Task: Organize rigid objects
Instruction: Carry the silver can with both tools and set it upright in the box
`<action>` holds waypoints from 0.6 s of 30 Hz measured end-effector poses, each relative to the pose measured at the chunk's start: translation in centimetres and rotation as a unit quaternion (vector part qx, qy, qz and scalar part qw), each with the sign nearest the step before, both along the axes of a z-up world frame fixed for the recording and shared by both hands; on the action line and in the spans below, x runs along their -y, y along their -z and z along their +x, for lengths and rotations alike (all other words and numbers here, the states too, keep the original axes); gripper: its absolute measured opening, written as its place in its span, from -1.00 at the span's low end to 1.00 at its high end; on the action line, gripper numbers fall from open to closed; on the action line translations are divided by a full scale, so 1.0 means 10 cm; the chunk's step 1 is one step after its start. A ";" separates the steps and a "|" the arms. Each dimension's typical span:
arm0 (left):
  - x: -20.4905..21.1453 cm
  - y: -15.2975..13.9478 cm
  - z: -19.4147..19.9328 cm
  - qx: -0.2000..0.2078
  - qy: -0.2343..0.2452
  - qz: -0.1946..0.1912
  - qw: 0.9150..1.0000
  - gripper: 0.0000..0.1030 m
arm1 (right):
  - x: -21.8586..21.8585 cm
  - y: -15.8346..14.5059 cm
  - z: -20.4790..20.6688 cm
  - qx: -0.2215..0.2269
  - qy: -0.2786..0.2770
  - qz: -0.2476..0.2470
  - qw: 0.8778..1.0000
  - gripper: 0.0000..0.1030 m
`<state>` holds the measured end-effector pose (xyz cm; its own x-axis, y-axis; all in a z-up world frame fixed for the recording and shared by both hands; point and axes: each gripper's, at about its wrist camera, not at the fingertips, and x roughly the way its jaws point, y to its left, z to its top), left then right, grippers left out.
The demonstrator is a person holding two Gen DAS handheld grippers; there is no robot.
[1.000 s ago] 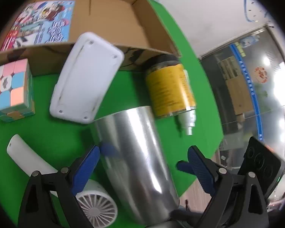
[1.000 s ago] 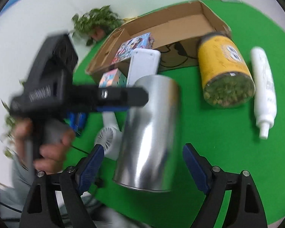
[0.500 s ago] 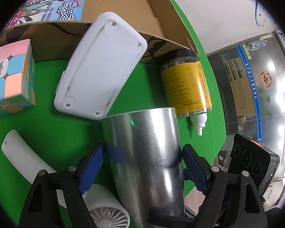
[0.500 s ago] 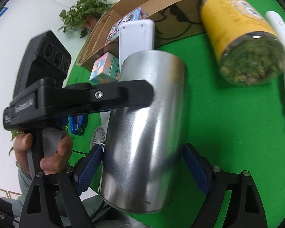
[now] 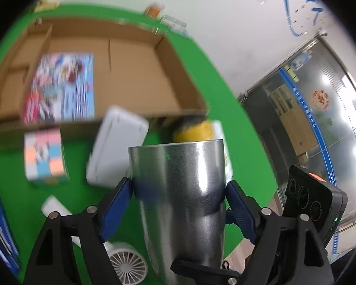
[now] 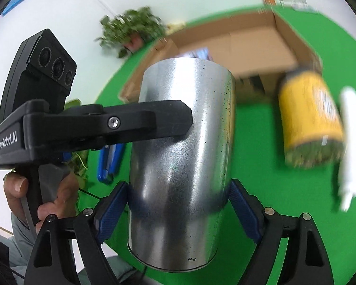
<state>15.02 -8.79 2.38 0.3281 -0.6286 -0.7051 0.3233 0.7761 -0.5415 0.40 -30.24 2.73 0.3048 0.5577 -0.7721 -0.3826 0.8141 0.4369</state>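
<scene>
A shiny steel cup [image 5: 180,190] is held in the air between both grippers. My left gripper [image 5: 179,187] is shut on the steel cup, blue pads on both sides. My right gripper [image 6: 179,194] is shut on the steel cup [image 6: 180,156] too; the left gripper's black finger [image 6: 130,123] presses its side in the right wrist view. Behind it stands an open cardboard box [image 5: 140,71] with a colourful booklet [image 5: 61,87] lying inside.
On the green table lie a pastel puzzle cube [image 5: 45,156], a white flat device [image 5: 116,144], a yellow jar [image 6: 311,123], a white bottle [image 6: 351,142], a small white fan [image 5: 128,266] and a blue item [image 6: 109,161]. A potted plant [image 6: 133,30] stands far left.
Both grippers have lifted the steel cup off the table and tilted it upright; the view now looks over the box. The right gripper closed in against the cup.
</scene>
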 end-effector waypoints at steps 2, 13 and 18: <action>-0.02 -0.17 0.04 0.021 0.000 -0.005 1.000 0.55 | -0.05 -0.18 0.06 0.029 -0.004 -0.005 1.000 0.61; -0.11 -1.10 0.74 0.093 -0.016 -0.005 0.996 0.54 | -0.27 -1.09 0.96 0.115 -0.026 -0.009 0.993 0.61; -0.13 -1.28 1.38 0.067 -0.029 0.003 0.997 0.54 | -0.35 -1.29 1.65 0.086 -0.041 -0.011 0.995 0.61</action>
<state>28.82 -7.51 15.21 0.4562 -0.6010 -0.6562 0.3468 0.7992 -0.4909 16.88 -26.73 15.66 0.3876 0.5690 -0.7253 -0.5149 0.7862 0.3416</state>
